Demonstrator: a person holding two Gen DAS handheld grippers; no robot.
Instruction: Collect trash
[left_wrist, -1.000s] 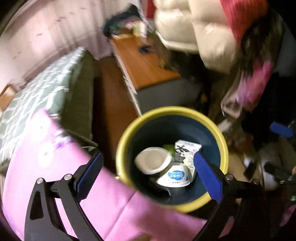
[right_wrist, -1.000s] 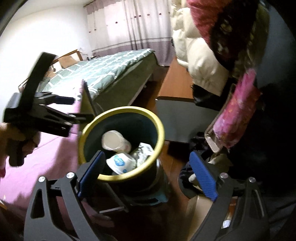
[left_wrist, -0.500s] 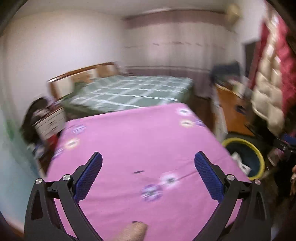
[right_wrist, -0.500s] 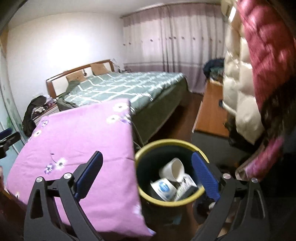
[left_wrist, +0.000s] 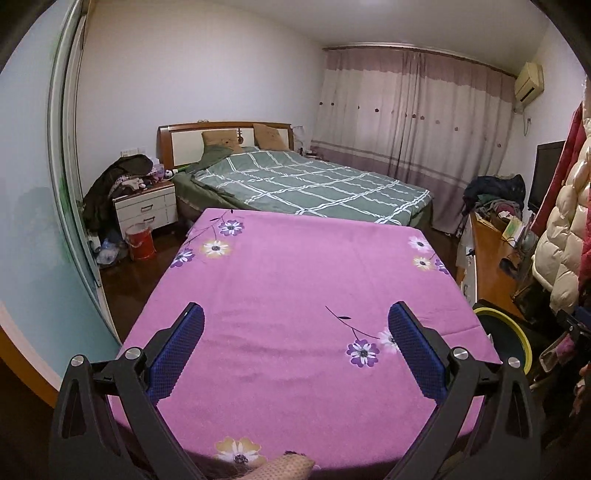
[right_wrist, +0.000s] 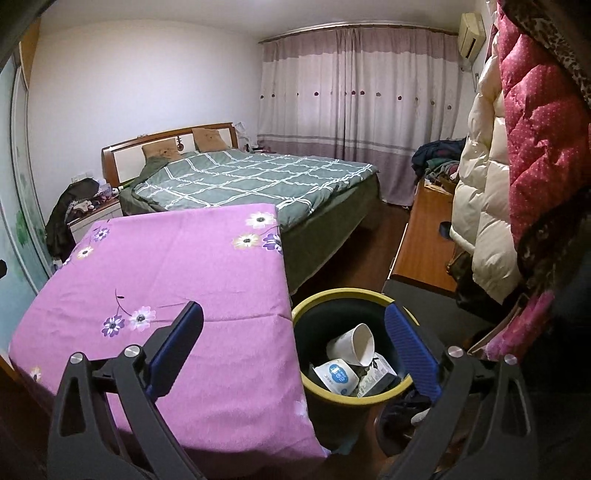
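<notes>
Trash bin (right_wrist: 391, 390): round, dark blue inside w/ yellow rim, upright on the floor just beside the corner of the purple flowered cloth (right_wrist: 177, 280). Inside: white paper cup (right_wrist: 356, 347) tipped on its side, mouth facing right; white tub w/ blue label (right_wrist: 337, 376) below it, also tipped; printed carton (right_wrist: 376, 374) at lower right (text too small to read). Left view shows only a sliver of the bin (left_wrist: 511, 334).

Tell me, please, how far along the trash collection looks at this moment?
Done: a white paper cup, a blue-labelled cup and a printed carton lie inside the yellow-rimmed dark bin. In hand: nothing; the left gripper and right gripper are open and empty. Left: no trash shows on the purple flowered tablecloth, so it looks nearly finished.
</notes>
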